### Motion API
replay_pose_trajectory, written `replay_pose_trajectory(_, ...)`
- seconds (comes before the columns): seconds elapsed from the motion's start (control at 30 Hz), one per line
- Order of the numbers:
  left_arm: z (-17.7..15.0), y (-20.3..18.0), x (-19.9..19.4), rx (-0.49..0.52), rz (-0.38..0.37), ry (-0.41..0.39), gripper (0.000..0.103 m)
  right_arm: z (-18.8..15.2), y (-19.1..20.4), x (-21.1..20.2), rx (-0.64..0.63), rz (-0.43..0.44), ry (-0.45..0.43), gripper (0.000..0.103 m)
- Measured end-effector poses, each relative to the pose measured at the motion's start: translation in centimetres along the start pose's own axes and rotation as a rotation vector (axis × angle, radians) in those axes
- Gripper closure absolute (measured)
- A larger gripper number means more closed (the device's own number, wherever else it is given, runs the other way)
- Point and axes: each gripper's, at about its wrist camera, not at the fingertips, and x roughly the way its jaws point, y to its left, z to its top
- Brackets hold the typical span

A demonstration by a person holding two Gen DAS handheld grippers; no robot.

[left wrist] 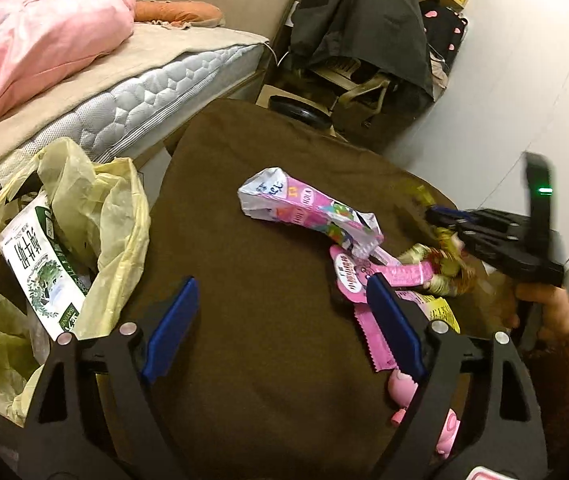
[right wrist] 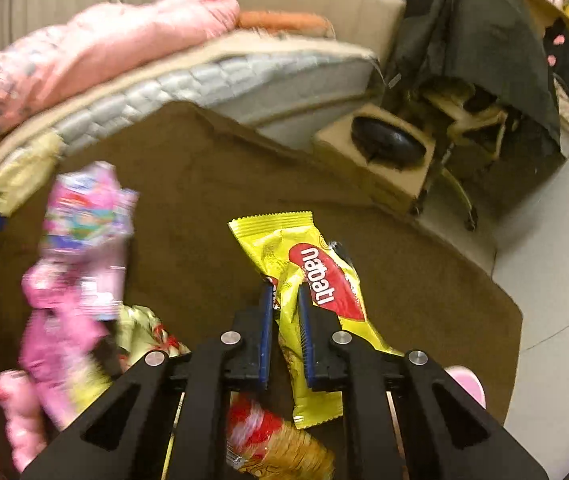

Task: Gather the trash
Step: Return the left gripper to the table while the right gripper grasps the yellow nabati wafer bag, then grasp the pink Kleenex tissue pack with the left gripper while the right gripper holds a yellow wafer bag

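Observation:
My right gripper is shut on a yellow Nabati wrapper and holds it above the brown cloth-covered table. My left gripper is open and empty over the brown table. A pink and white crumpled carton lies ahead of it, with pink wrappers at its right finger. A yellow-green trash bag at the left holds a green and white milk carton. The right gripper shows in the left wrist view over the wrapper pile. Pink wrappers blur at the left of the right wrist view.
A bed with a grey mattress and pink quilt stands behind the table. A chair draped in dark clothes and a cardboard box stand at the back right. A pink toy lies under my left gripper. A red and orange wrapper lies under my right gripper.

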Motion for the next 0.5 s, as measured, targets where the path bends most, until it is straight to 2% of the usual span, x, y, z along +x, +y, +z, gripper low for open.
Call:
replay_pose_trajectory(0.2,-0.3,-0.6,-0.3,-0.001,-0.013,0.001,0.022,-1.4,1.6,-7.1,-0.017,0.024,-0.101,0.091)
replay_pose_trajectory(0.3,-0.4,-1.1,-0.6,0.005,-0.025,-0.003,0.022,-3.1,1.5,-9.3,0.017,0.038,-0.111,0.091)
replay_pose_trajectory(0.5,0.7,-1.4,0.0,-0.033,-0.049,0.005,0.022,-7.8,2.2,-10.7,0.057,-0.018,-0.098,0.091)
